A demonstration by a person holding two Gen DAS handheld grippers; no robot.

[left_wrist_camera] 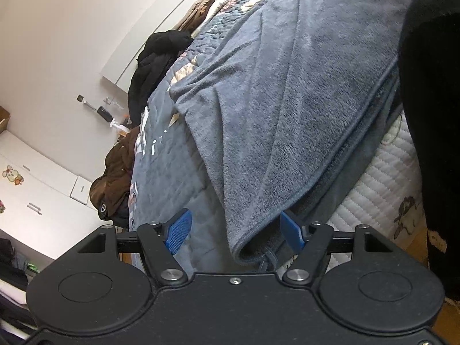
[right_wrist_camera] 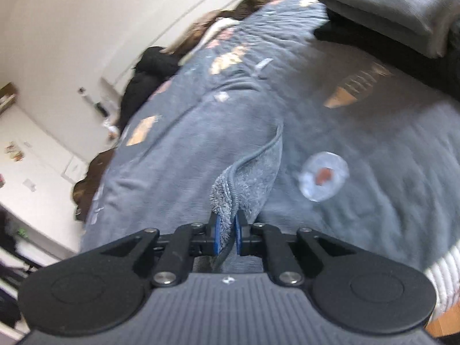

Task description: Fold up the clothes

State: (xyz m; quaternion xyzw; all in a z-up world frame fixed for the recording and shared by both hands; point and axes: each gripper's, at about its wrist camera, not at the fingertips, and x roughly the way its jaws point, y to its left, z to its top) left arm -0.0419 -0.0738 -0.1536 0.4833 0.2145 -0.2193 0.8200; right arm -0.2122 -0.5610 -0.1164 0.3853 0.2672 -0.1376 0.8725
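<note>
Fleece garment, blue-grey, spread over patterned bed quilt: right gripper clamped on its piped corner, left gripper spread wide around a near hem fold, unpinched; risk: thin corner bite slipping when lifted.

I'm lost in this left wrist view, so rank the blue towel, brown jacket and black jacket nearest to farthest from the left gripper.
1. Blue towel, corner between the left gripper fingers.
2. Brown jacket, bed's left edge.
3. Black jacket, farther up that edge.
</note>
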